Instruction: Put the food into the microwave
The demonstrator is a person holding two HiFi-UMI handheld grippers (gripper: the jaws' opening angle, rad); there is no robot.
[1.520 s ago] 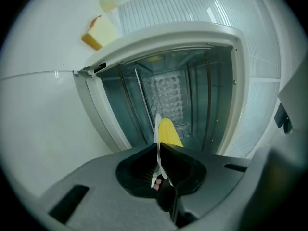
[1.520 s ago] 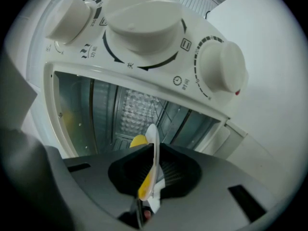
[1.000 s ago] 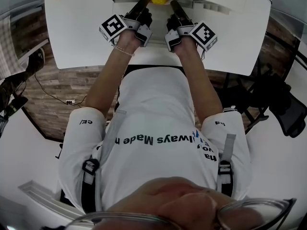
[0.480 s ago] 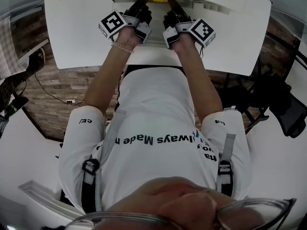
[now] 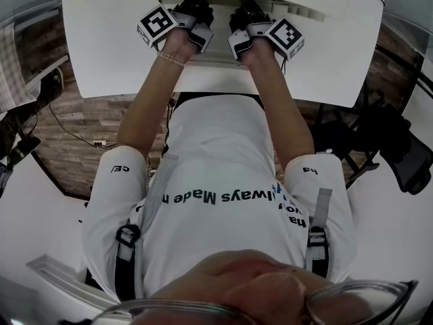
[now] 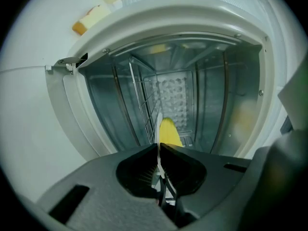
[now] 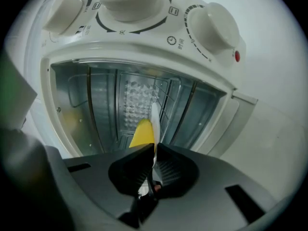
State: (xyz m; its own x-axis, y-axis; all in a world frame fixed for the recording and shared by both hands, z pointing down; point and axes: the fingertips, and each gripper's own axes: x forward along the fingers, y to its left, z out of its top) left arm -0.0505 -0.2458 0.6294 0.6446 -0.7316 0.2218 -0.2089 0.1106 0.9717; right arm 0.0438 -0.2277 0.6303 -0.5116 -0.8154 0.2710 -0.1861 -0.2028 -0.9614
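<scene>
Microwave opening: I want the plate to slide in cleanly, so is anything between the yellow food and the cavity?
Nothing visible blocks it. The cavity stands open ahead of the yellow food on its white plate; the wire rack runs alongside, not across.

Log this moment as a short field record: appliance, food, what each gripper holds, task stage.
appliance: microwave, door open, metal cavity in view
inside: wire rack along one wall
controls: white knobs along one edge of the opening
food: yellow food on a white plate, at the cavity's mouth
left gripper: shut on the plate's edge
right gripper: shut on the plate's opposite edge
stage: plate held at the opening by both grippers; whether it rests on anything cannot be told
</scene>
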